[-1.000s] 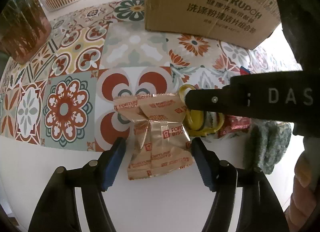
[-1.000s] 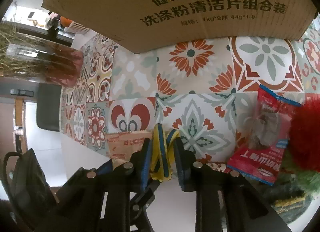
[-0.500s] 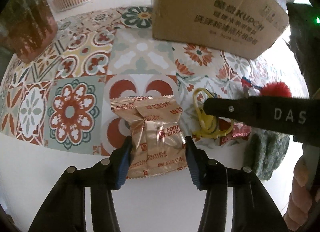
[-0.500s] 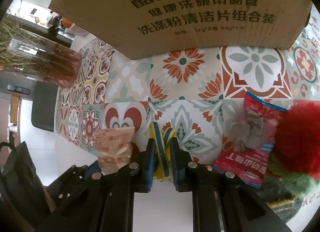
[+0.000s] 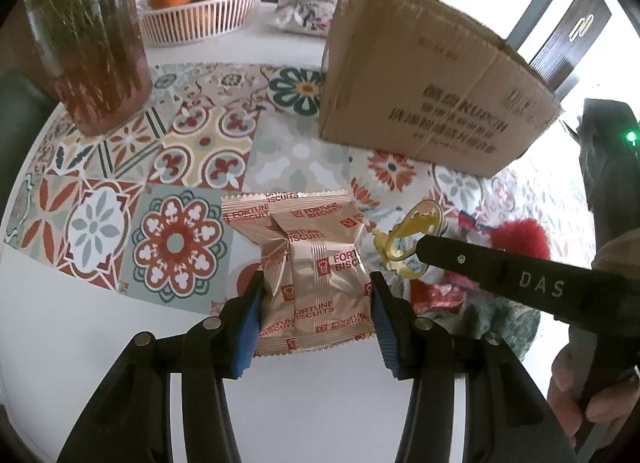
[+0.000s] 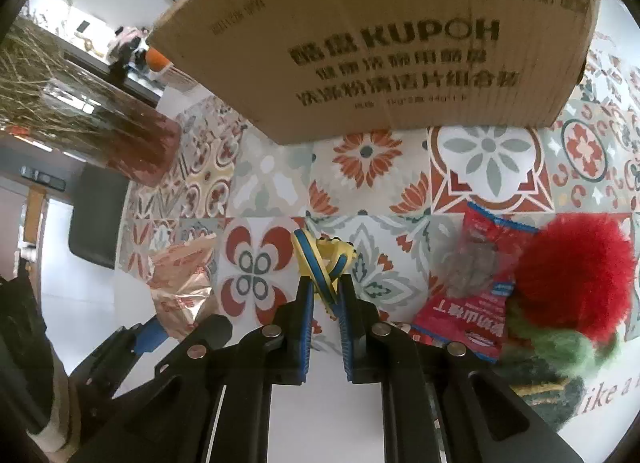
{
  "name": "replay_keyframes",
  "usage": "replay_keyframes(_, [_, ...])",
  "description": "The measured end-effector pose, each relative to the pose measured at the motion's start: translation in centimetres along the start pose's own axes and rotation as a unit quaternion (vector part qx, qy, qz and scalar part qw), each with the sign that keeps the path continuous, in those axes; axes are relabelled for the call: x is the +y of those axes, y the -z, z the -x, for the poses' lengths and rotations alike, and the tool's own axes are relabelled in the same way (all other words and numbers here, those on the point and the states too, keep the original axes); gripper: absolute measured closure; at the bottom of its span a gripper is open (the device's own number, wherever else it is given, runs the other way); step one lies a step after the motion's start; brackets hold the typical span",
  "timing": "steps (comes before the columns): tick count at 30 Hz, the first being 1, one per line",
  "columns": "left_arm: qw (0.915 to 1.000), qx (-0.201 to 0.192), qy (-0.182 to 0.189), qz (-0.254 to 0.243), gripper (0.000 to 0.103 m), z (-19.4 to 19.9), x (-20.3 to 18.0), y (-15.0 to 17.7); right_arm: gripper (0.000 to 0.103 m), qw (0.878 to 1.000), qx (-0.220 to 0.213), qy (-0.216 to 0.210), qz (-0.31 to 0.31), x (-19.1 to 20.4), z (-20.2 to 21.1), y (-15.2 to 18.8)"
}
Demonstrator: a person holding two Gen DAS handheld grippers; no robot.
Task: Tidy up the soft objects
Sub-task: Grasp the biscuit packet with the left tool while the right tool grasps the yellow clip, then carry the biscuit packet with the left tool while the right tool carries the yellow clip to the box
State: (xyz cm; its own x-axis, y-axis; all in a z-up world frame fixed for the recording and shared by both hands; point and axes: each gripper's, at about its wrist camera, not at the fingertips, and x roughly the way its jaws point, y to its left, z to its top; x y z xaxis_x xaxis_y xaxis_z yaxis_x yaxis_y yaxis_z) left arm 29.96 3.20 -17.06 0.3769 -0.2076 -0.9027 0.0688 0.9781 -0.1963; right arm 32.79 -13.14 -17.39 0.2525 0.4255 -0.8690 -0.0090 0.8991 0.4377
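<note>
Pads of the left gripper (image 5: pixel 316 303) pinch a biscuit packet (image 5: pixel 310 259) by its lower half, while the right gripper (image 6: pixel 324 295) is clamped on a yellow band (image 6: pixel 322 263); both hang just in front of the cardboard box (image 5: pixel 424 91). Best carry each over the box rim with steady pressure, since the foil could slip. Packet reads "FORTUNE BISCUITS"; box reads "KUPOH"; right gripper's arm reads "DAS".

Yellow-blue band (image 6: pixel 322 271) between fingers (image 6: pixel 301 327)
</note>
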Motion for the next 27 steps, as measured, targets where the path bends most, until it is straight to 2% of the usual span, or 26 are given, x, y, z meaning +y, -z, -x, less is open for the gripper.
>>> replay_keyframes(14, [0.9987,-0.050,0.005,-0.010,0.054,3.6,-0.9,-1.5,0.089,0.998,-0.066,0.008,0.021,0.8,4.9,0.4])
replay_keyframes(27, [0.9923,-0.114,0.019,-0.045,0.054,7.5,-3.4,-3.4,0.089,0.988,-0.149,0.010,0.032,1.4,10.9,0.1])
